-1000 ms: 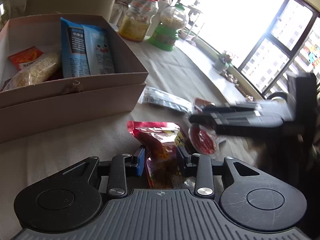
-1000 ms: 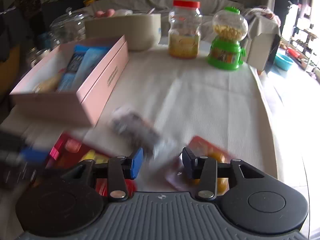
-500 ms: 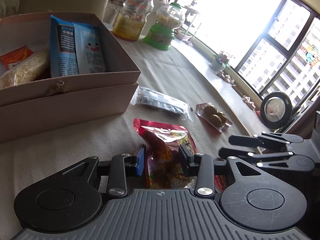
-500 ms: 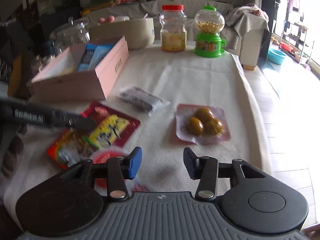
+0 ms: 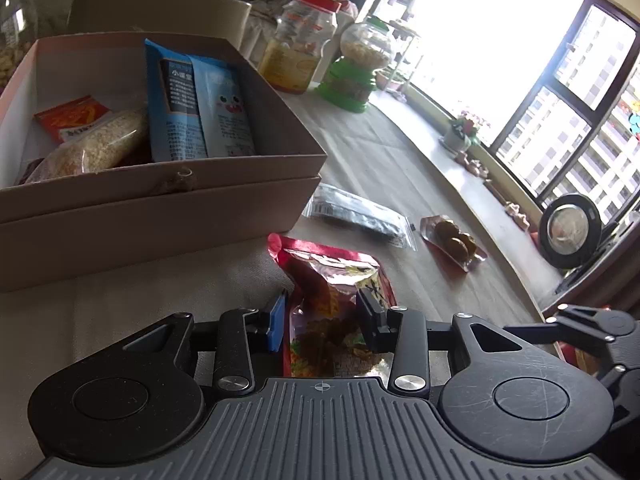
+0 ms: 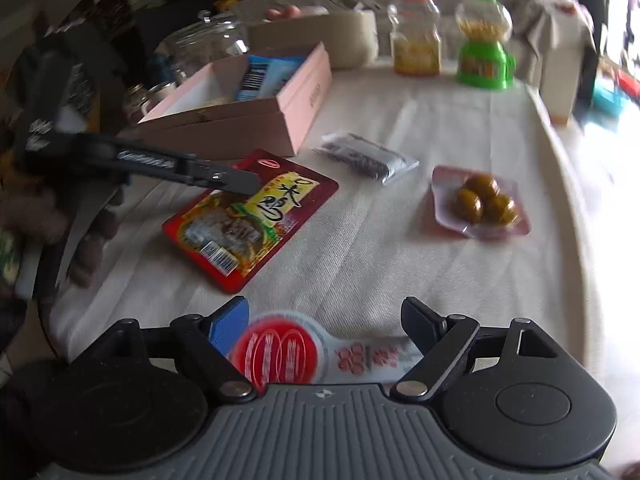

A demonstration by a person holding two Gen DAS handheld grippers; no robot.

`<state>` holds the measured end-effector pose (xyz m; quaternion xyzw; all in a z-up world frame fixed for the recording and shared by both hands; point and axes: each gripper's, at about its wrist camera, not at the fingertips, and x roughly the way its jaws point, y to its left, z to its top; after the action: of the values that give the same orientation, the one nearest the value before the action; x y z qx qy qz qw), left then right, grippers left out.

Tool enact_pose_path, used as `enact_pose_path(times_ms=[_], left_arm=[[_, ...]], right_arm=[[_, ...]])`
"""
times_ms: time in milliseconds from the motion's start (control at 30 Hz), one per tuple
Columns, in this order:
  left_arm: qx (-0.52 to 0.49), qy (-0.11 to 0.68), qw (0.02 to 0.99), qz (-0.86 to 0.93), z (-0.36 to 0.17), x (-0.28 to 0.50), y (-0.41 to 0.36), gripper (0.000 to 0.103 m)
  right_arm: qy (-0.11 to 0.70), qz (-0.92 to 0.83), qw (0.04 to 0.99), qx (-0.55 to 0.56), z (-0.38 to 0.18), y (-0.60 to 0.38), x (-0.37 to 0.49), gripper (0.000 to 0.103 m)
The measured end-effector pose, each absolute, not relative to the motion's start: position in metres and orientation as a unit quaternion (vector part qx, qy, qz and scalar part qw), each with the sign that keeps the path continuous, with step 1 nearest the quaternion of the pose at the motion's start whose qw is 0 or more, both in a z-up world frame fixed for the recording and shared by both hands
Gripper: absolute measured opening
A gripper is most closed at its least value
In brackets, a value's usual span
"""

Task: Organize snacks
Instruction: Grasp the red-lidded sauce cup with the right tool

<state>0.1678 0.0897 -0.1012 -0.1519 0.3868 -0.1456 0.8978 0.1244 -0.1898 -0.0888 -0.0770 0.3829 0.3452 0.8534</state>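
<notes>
A red snack packet [image 5: 332,300] lies on the cloth near the pink box [image 5: 160,208]; it also shows in the right wrist view [image 6: 252,216]. My left gripper [image 5: 322,320] is open, with its fingers on either side of the packet's near end. My right gripper [image 6: 326,322] is open wide over a round red-lidded snack cup [image 6: 280,350]. A dark clear bag [image 6: 366,156] and a packet of brown balls [image 6: 482,202] lie further out. The box holds a blue packet [image 5: 196,108], a grain bag [image 5: 96,150] and an orange packet [image 5: 72,116].
A red-lidded jar [image 6: 414,32] and a green candy dispenser [image 6: 484,44] stand at the table's far end. A beige bin [image 5: 160,16] stands behind the box. A glass jar [image 6: 204,46] stands left of the box. The table's edge runs along the right side.
My right gripper pulled back toward the near edge and opened wider; the red-lidded cup now lies between its fingers. My left gripper stayed around the red packet.
</notes>
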Motion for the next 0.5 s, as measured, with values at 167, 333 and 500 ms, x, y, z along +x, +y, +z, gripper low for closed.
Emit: enact_pose_path(times_ms=[167, 333, 500], left_arm=[[-0.156, 0.388, 0.897, -0.145, -0.102, 0.164, 0.091, 0.042], [-0.152, 0.392, 0.896, -0.144, -0.100, 0.162, 0.089, 0.042], [-0.156, 0.393, 0.895, -0.138, -0.100, 0.165, 0.091, 0.042]], right_arm=[[0.377, 0.357, 0.842, -0.146, -0.079, -0.214, 0.103, 0.084], [0.372, 0.324, 0.841, -0.220, -0.093, -0.214, 0.093, 0.084], [0.295, 0.347, 0.843, -0.287, -0.100, -0.170, 0.092, 0.084]])
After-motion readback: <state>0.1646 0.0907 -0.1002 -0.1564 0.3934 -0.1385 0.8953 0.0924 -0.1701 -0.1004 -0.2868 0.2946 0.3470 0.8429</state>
